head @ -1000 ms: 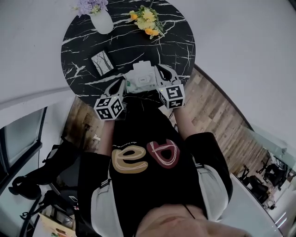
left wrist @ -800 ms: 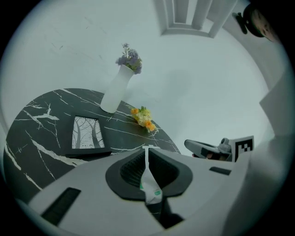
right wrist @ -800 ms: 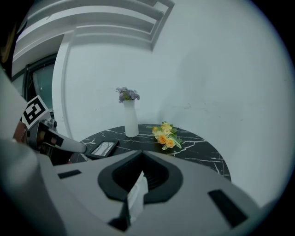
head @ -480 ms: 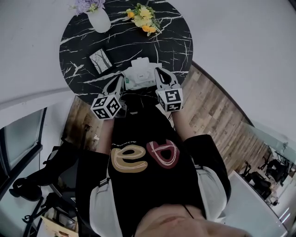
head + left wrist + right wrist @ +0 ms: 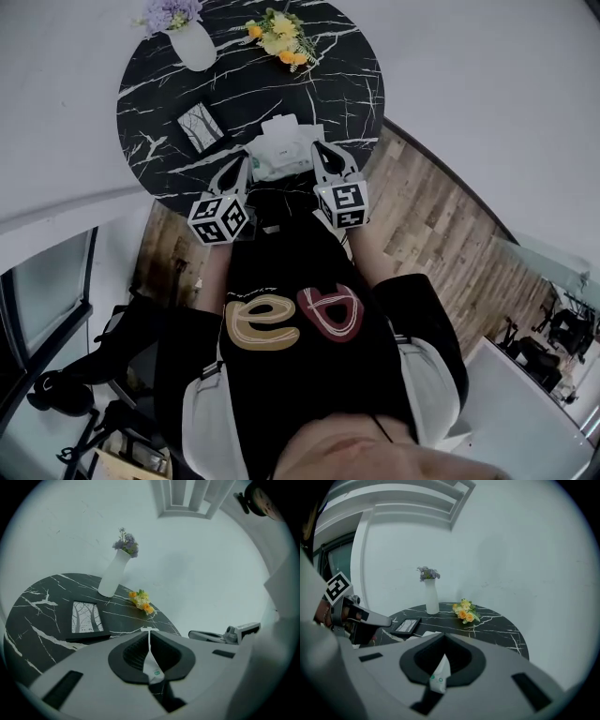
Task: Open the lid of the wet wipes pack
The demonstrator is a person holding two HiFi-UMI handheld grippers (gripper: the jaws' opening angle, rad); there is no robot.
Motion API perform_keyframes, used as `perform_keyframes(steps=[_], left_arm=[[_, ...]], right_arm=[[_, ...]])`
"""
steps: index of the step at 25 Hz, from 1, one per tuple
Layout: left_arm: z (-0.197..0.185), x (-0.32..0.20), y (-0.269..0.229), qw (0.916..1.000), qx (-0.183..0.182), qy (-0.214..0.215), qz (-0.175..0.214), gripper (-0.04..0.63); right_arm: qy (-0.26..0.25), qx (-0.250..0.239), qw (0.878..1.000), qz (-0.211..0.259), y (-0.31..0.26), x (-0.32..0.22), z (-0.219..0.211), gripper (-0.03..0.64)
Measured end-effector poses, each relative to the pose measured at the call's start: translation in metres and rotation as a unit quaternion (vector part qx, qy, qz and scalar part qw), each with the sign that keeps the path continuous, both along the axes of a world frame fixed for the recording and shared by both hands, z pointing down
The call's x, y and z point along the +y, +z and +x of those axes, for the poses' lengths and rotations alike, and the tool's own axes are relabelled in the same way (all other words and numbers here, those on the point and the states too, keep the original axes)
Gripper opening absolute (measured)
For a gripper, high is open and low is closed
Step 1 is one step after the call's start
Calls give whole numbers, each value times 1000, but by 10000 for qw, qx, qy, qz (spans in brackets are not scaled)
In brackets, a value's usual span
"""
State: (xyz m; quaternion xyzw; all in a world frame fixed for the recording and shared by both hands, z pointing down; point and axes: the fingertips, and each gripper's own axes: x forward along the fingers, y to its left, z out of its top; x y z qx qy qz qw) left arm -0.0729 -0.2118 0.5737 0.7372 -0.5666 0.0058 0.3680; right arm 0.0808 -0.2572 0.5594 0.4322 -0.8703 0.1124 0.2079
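Round black white-veined marble surface [image 5: 155,89]: fills the upper left of the head view and carries everything listed here except the floor.
Tall white ceramic vase [image 5: 194,45]: upright at the far left rim of the surface, with a bunch of small purple flowers [image 5: 169,13] in its mouth.
Small black-framed picture of bare trees [image 5: 200,127]: lies flat, left of centre, between the vase and the near edge and apart from both.
Left hand-held gripper [image 5: 150,641]: jaws narrow, pinched together on a thin white flap at the pack's left end. A small green mark on the film shows at the pads.
Soft white plastic wet wipes pack [image 5: 281,148]: at the middle of the surface's near edge, held at both ends. Whether it rests on the surface or hangs just above it cannot be told. Whether its lid is raised or flat is too small to make out.
Loose posy of yellow and orange flowers [image 5: 278,39]: lies on its side near the far rim, right of the vase and well apart from the pack.
Right hand-held gripper [image 5: 442,656]: jaws fully closed on crumpled white film at the pack's right end, with green print showing between the pads.
Brown wooden plank floor [image 5: 422,225]: shows below and right of the surface.
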Motion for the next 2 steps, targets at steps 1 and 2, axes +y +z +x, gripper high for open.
perform_keyframes(steps=[1,2], left_arm=[[1,0,0,10000,-30,31,-1,25],[2,1,0,10000,-59,62,0,25]], right_arm=[[18,0,10000,-25,1,1,1,9],[36,-1,10000,-50,3,2,2,9]])
